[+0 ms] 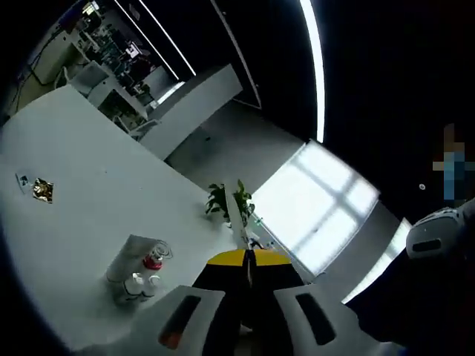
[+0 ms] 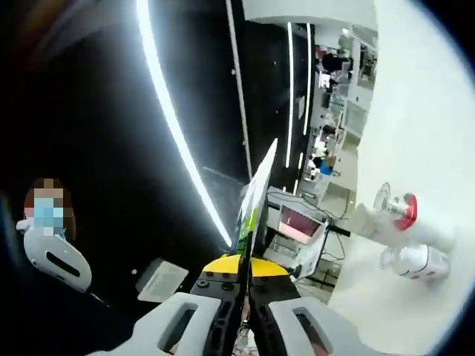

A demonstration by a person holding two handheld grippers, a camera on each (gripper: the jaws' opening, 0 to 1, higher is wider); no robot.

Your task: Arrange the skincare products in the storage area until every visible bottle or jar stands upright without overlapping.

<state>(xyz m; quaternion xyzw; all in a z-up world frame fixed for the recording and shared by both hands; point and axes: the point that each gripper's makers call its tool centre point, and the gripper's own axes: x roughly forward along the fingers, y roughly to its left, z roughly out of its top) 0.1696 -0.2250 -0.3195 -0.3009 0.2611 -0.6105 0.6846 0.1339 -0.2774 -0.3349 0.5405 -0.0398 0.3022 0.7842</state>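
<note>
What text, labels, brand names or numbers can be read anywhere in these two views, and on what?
None can be read.
Bottles on the white table: any labels too small and blurred.
Small packet on the table: print blurred.
Bottles in the right gripper view: no readable label.

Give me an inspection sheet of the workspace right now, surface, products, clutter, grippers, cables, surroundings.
Surface: white table, mostly bare.
Job's things: cluster of clear and white bottles, one with a red cap; whether they stand upright cannot be told.
Clutter: small gold packet far from the bottles.
Grippers: left gripper and right gripper, jaws together, each shut on a thin card, both raised away from the bottles.
Cables: some near a monitor.
Surroundings: potted plant, ceiling light strips, desks beyond.
</note>
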